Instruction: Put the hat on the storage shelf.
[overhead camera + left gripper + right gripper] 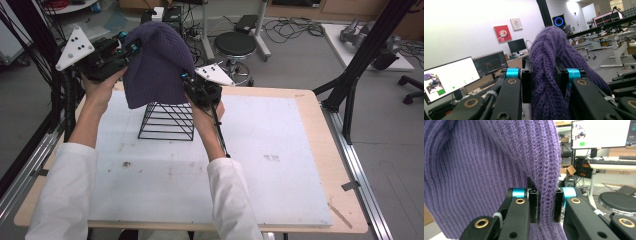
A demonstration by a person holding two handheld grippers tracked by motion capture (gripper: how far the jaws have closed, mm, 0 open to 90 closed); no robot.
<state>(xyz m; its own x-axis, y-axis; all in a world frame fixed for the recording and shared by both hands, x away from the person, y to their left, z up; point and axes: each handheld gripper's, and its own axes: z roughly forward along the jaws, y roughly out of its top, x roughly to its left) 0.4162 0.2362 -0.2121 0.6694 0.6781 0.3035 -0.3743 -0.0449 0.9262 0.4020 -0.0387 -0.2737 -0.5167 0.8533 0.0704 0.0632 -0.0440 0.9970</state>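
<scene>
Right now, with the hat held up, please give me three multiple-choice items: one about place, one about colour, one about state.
1. Where is the knit hat?
A. over the wire stand
B. flat on the white mat
C. on the stool

2. What colour is the hat?
A. red
B. purple
C. green

3. How is the left hand-held gripper?
A. wide open, nothing in it
B. lying on the table
C. shut on the hat

Answers: 1 A, since the high view shows the hat above the black stand. 2 B, since the knit is purple in all views. 3 C, since the left gripper view shows both jaws pressing a fold of knit; the right hand-held gripper grips likewise.
</scene>
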